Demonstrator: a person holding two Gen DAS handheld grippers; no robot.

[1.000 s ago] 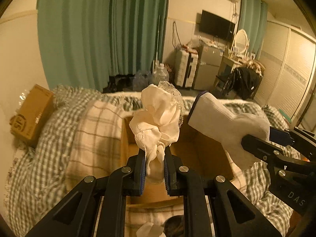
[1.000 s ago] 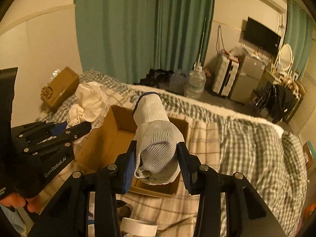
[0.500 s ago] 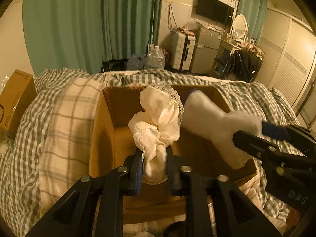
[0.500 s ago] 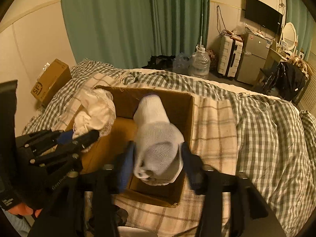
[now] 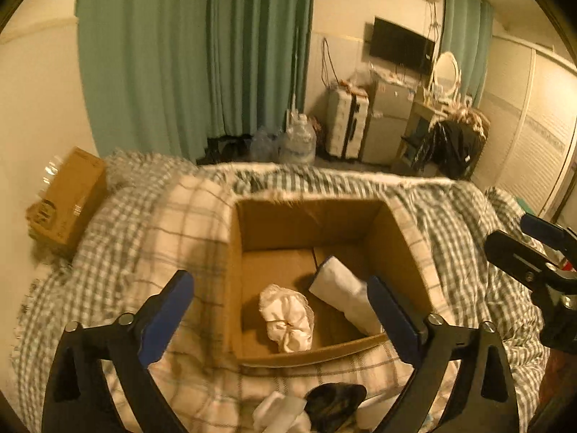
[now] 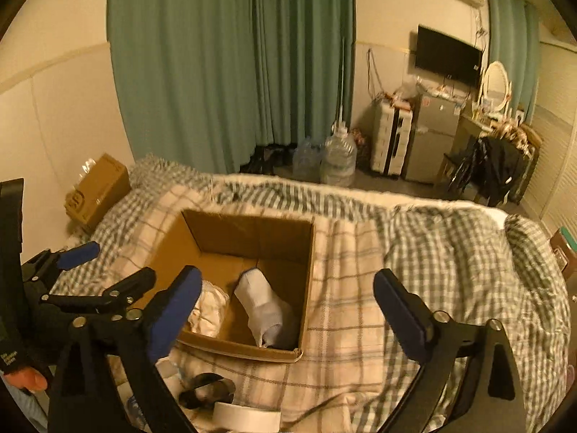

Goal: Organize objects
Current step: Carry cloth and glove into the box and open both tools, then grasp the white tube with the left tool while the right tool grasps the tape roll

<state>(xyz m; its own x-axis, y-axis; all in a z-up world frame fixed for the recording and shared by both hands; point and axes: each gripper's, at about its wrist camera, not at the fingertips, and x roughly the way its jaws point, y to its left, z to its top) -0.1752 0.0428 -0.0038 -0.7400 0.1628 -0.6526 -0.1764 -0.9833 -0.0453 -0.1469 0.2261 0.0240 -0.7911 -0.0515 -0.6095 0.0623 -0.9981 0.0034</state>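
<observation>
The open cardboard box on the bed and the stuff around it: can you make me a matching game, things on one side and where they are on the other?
Things:
1. bundled cream lace cloth
2. rolled white sock
3. closed brown cardboard carton
4. clear plastic water jug

Places:
A. on the floor by the green curtain
B. box, right side
C. at the bed's far left edge
D. box, left side

Pairs: 1-D, 2-B, 3-C, 4-A

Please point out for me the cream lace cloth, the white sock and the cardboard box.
cream lace cloth [image 5: 286,319], left wrist view, middle of the bundle
white sock [image 6: 258,299], right wrist view, its leg part
cardboard box [image 5: 310,216], left wrist view, inner far wall
</observation>
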